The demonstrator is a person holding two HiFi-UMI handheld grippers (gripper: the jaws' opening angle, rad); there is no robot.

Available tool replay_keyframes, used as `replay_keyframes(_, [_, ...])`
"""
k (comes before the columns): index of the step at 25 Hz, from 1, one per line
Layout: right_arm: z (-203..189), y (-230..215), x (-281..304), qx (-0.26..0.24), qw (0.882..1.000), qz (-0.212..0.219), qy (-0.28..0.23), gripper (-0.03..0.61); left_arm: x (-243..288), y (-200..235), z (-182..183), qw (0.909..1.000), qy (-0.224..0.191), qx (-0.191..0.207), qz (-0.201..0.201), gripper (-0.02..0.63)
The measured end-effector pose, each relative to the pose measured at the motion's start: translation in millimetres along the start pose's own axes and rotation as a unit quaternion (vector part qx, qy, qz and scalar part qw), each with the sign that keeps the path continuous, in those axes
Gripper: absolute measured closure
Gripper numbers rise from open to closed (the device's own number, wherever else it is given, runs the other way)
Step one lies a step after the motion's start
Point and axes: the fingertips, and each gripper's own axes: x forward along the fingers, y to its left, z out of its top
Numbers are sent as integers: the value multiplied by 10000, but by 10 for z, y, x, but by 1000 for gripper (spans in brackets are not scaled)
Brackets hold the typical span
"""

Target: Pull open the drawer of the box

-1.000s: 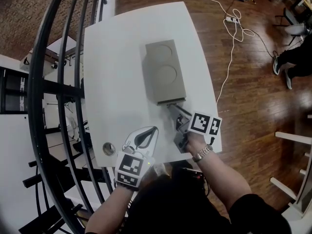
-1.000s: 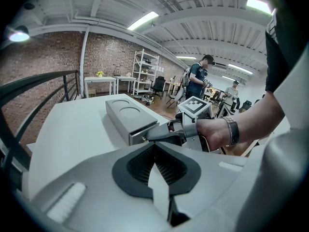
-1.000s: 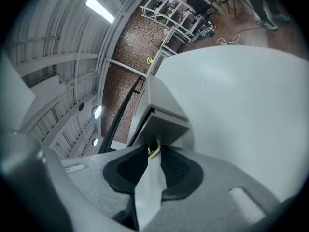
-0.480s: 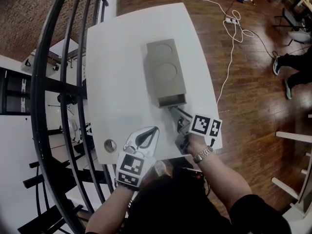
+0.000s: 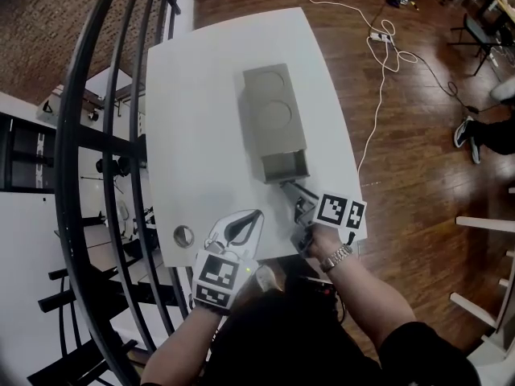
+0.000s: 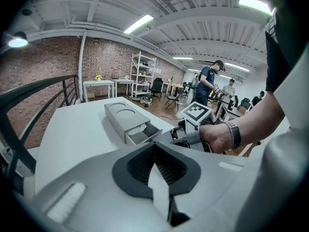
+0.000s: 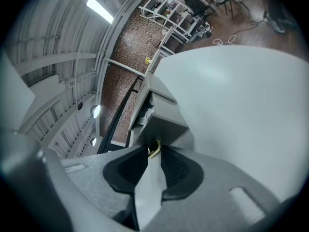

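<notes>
A grey box (image 5: pixel 273 115) with two round recesses on top lies on the white table (image 5: pixel 193 135). Its drawer (image 5: pixel 286 167) stands partly pulled out toward me, and something white lies inside it (image 6: pixel 134 128). My right gripper (image 5: pixel 285 185) is at the drawer front, shut on the small brass knob (image 7: pixel 154 150) of the drawer (image 7: pixel 161 124). My left gripper (image 5: pixel 254 214) rests low over the table's near edge, left of the drawer, with its jaws together and nothing between them (image 6: pixel 155 146). The left gripper view shows the box (image 6: pixel 123 116) and the right gripper's marker cube (image 6: pixel 198 112).
A round metal fitting (image 5: pixel 184 236) sits in the table near its front left corner. Black curved railings (image 5: pixel 88 135) run along the left. A white cable (image 5: pixel 378 95) trails over the wooden floor at right. People stand in the background (image 6: pixel 210 81).
The drawer has slid further out of the box toward me, with the right gripper drawing back on the knob. The left gripper has stayed put.
</notes>
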Motion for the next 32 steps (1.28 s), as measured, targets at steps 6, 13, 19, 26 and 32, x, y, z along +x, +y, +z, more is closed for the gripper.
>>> replay_keyframes(6, [-64,-27,-48,5,10000,-22,-15,505,-40,-41,-16,10000,-18,63,-22,598])
replay_keyframes(13, [-178,-52,-125,19,10000,-54,-31,505,-91,-104,-58,9999,-20,127,-82,598])
replay_keyframes(19, [-260,-82,-202,40,9999,-76,-54,505,-127,-170,-79,9998,-38,188,-112,598])
replay_keyframes(26, [-336,-68,-255,59,9999,-110,-75,505,-195,-203,-81,9996,-57,216,-156,598])
replay_keyframes(32, [-403,-81,-333,86,9998,-128,-100,505,-236,-258,-85,9995,-77,264,-183,598])
